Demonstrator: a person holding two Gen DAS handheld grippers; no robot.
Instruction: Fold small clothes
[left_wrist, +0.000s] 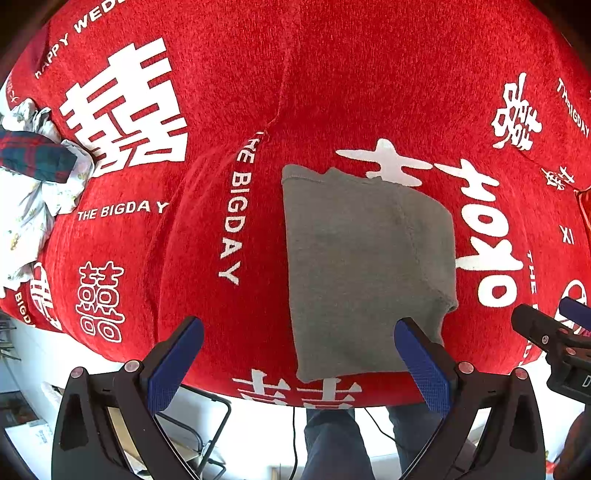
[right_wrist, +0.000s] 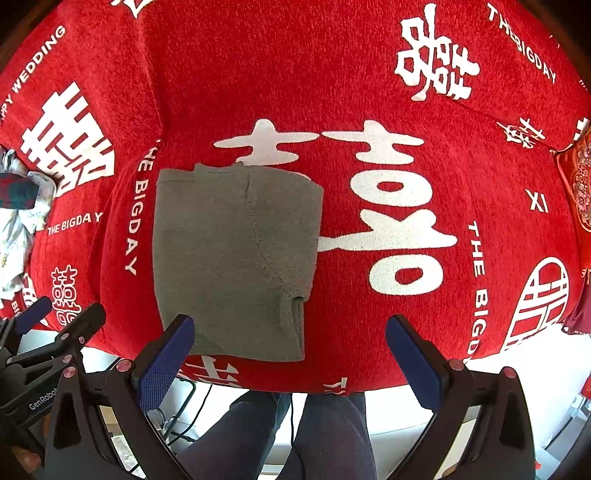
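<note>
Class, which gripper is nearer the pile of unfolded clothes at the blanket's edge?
Left. The left gripper sits on the pile of unfolded clothes side of the grey garment; the right gripper is beyond the left one.

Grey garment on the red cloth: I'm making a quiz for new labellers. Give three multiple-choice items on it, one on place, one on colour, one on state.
1. Where does the grey garment lie?
A. on the red cloth
B. on the floor
C. in a gripper

2. What colour is the lettering on the cloth?
A. black
B. white
C. gold

3. How are the left gripper and right gripper?
A. both open, holding nothing
B. both shut on the garment
C. one open, one shut

Answers: 1 A, it rests flat on the cloth; 2 B, the words and signs are white; 3 A, both pairs of fingers stand wide apart.
</note>
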